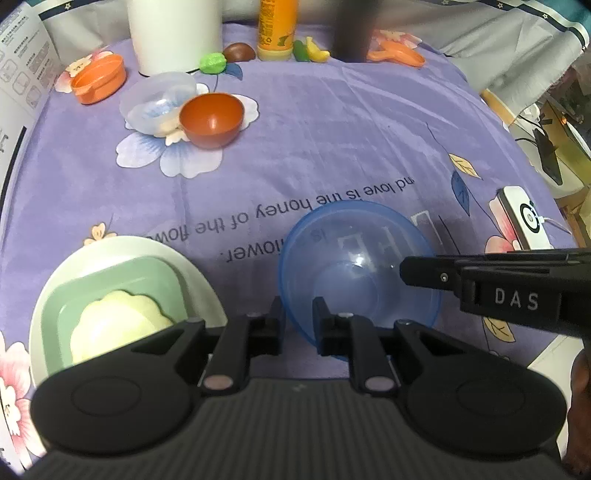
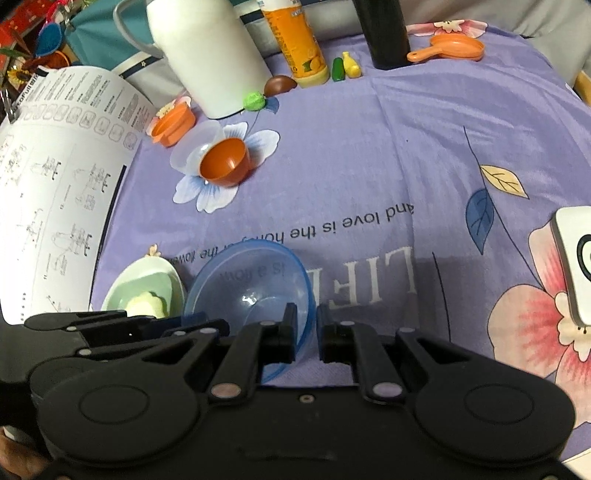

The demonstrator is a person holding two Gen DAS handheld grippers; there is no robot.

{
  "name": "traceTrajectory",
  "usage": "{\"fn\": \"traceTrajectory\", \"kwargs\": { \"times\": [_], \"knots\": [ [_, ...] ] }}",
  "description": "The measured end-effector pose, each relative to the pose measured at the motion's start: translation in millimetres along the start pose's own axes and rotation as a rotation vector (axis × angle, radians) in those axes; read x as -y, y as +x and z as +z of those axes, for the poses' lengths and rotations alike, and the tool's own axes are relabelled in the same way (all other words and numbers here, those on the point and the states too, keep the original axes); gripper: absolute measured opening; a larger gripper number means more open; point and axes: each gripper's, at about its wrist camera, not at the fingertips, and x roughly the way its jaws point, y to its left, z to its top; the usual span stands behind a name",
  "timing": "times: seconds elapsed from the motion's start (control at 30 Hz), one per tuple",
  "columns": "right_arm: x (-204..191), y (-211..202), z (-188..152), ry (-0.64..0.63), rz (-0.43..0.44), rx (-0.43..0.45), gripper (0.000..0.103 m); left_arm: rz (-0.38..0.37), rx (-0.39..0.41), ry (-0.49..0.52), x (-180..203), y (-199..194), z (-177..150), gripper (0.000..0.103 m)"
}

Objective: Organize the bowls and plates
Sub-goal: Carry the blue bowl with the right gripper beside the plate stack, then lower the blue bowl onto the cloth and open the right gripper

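Observation:
A clear blue bowl (image 1: 358,266) (image 2: 255,280) is held by both grippers at opposite sides of its rim. My left gripper (image 1: 298,317) (image 2: 190,320) is shut on the near-left rim. My right gripper (image 2: 306,326) (image 1: 405,271) is shut on the right rim. Just left of the bowl is a white plate (image 1: 201,275) (image 2: 120,286) holding a green square dish (image 1: 110,280) (image 2: 153,284) and a pale yellow flower-shaped dish (image 1: 118,325) (image 2: 144,306). Farther back, a brown-orange bowl (image 1: 212,118) (image 2: 223,162) leans on a clear bowl (image 1: 155,99) (image 2: 188,151).
Along the far edge of the purple flowered cloth stand a white jug (image 1: 173,33), an orange bottle (image 1: 277,29), a dark bottle (image 1: 354,29), two orange toy pans (image 1: 98,79) (image 1: 399,53) and small toy foods. A white device (image 1: 524,218) lies right; a printed sheet (image 2: 55,184) lies left.

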Motion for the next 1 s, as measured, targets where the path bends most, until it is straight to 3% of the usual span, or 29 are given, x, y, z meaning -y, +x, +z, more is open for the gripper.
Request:
{"fn": "traceTrajectory", "kwargs": {
  "times": [0.43, 0.5, 0.53, 0.57, 0.6, 0.67, 0.7, 0.77, 0.87, 1.0],
  "knots": [
    [2, 9, -2, -0.006, -0.024, -0.018, 0.013, -0.012, -0.019, -0.003, 0, 15, -4, 0.015],
    [2, 10, -1, -0.01, -0.025, -0.018, 0.013, -0.008, -0.011, 0.002, 0, 14, -4, 0.017],
    [1, 10, -1, -0.011, -0.024, -0.019, 0.014, -0.005, -0.004, 0.006, 0, 12, -4, 0.025],
    [1, 10, -1, -0.012, -0.023, -0.02, 0.017, 0.0, 0.009, 0.008, -1, 8, -3, 0.042],
    [1, 10, 0, -0.011, -0.022, -0.018, 0.023, 0.007, 0.027, 0.009, -2, 4, -3, 0.051],
    [0, 6, 0, -0.02, -0.028, 0.0, 0.054, 0.037, 0.075, 0.011, -3, -5, -3, 0.078],
    [-1, 3, 0, -0.026, -0.033, 0.013, 0.062, 0.051, 0.094, 0.012, -4, -10, -2, 0.084],
    [-3, -2, 2, -0.034, -0.047, 0.039, 0.088, 0.058, 0.127, 0.009, -7, -19, -1, 0.098],
    [-6, -8, 4, -0.049, -0.068, 0.067, 0.103, 0.053, 0.156, -0.001, -11, -28, 0, 0.103],
    [-7, -11, 8, -0.046, -0.065, 0.073, 0.103, 0.055, 0.155, -0.008, -12, -31, 3, 0.103]
  ]
}}
